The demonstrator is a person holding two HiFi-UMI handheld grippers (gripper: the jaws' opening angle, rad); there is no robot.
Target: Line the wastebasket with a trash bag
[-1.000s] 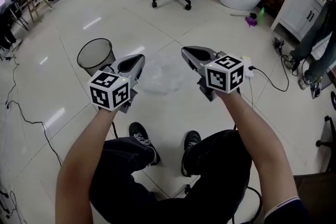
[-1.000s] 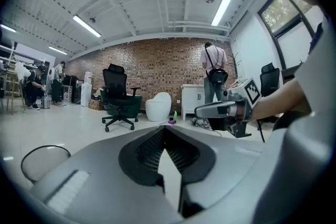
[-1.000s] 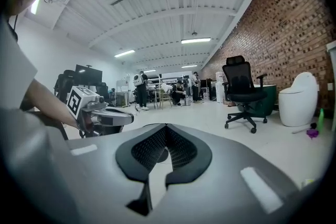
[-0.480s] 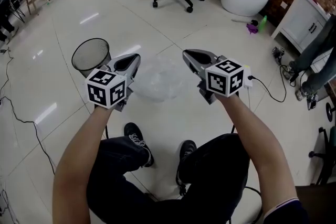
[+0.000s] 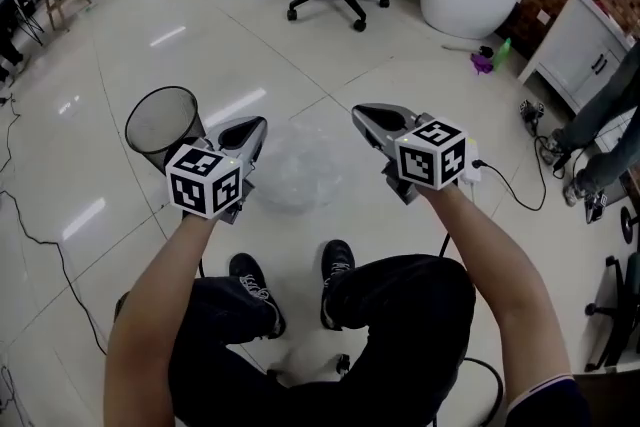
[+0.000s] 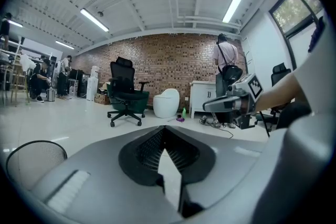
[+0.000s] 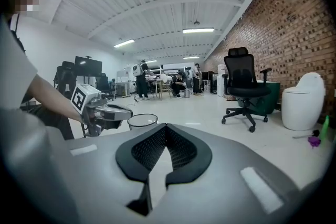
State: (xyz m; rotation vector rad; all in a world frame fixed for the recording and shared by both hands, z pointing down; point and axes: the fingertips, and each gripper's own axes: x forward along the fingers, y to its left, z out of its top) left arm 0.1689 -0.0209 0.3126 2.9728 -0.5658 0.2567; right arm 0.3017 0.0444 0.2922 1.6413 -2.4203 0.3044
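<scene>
Both left gripper (image 5: 254,124), right gripper (image 5: 359,112) clamped shut on trash bag (image 5: 297,167) near wastebasket (image 5: 146,141); next, likely: bag mouth spread over rim.

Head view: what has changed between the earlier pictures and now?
Both tools carried the trash bag slightly closer to the wastebasket; the left tool now overlaps its wall. The person's shoes shifted leftward in the picture. Unchanged: left tool and right tool stay shut on the bag, held spread between them; the wastebasket stands upright, unlined.
</scene>
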